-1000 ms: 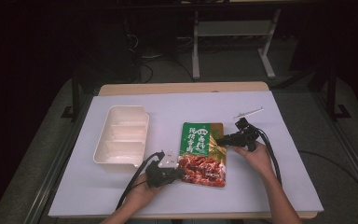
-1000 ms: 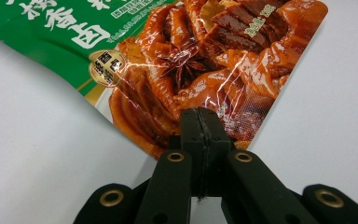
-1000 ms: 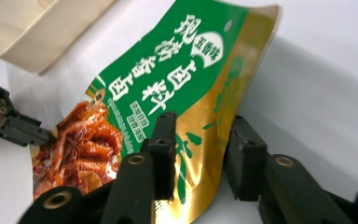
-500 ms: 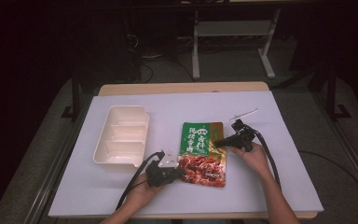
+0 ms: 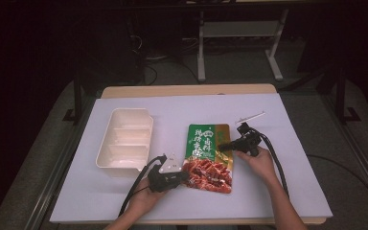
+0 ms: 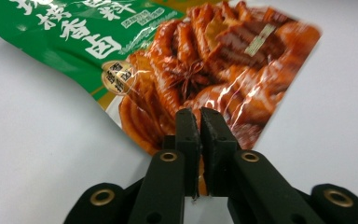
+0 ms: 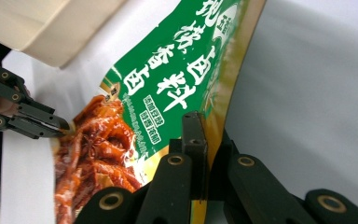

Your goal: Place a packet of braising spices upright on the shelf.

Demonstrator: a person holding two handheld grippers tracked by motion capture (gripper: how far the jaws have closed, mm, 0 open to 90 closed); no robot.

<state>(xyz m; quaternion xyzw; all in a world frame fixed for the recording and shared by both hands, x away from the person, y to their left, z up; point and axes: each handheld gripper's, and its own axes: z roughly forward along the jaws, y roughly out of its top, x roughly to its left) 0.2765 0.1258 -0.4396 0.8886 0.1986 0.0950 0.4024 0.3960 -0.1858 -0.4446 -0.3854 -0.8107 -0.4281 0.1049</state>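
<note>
A snack packet (image 5: 207,155), green above and printed with red food below, lies flat on the white table cover (image 5: 292,158). My left gripper (image 5: 186,176) pinches its lower left corner; in the left gripper view the jaws (image 6: 200,116) stand almost together with the packet's (image 6: 205,60) edge between them, and they have just been opening slightly. My right gripper (image 5: 222,146) grips the packet's gold right edge. In the right gripper view its jaws (image 7: 205,122) have just been closing and now clamp that edge of the packet (image 7: 168,79).
A white divided tray (image 5: 124,141) stands left of the packet, and its corner (image 7: 51,28) appears in the right gripper view. A small white strip (image 5: 250,116) lies behind the right gripper. Black cables trail from both grippers toward the front edge.
The right gripper's jaws have come together on the packet's right edge. Both hands have kept their places, and the packet has not shifted.
</note>
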